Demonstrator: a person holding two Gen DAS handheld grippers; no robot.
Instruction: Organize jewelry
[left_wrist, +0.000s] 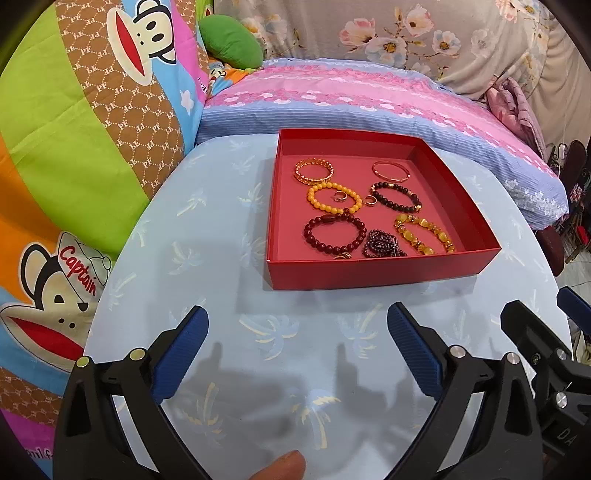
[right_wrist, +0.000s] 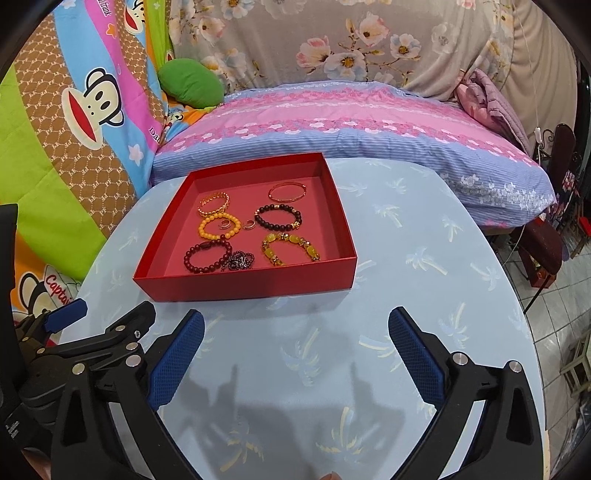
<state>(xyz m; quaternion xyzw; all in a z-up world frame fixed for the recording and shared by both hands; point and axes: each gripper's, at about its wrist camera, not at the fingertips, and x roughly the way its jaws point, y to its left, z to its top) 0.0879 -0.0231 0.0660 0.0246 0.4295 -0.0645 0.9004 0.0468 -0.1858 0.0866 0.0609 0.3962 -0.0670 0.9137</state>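
Observation:
A shallow red box (left_wrist: 369, 271) (right_wrist: 258, 286) stands on the round table and holds several bracelets: gold bangles (left_wrist: 314, 170), a thin gold bangle (left_wrist: 390, 170), a yellow bead bracelet (left_wrist: 334, 199) (right_wrist: 218, 227), a dark bead bracelet (left_wrist: 396, 196) (right_wrist: 277, 218), a dark red bead bracelet (left_wrist: 334, 232) (right_wrist: 207, 255), an amber bracelet (left_wrist: 424, 234) (right_wrist: 291, 249), a small purple bead coil (left_wrist: 384, 243), and small rings (left_wrist: 370, 201). My left gripper (left_wrist: 297, 354) is open and empty in front of the box. My right gripper (right_wrist: 295, 354) is open and empty, also in front of it.
The table (left_wrist: 221, 258) (right_wrist: 424, 277) has a light blue palm-print cover. A pink and blue bed (left_wrist: 351, 96) lies behind it. Cartoon bedding (left_wrist: 74, 129) rises at the left. A tiled floor (right_wrist: 565, 314) shows at the right. The right gripper shows at the left wrist view's right edge (left_wrist: 546, 350).

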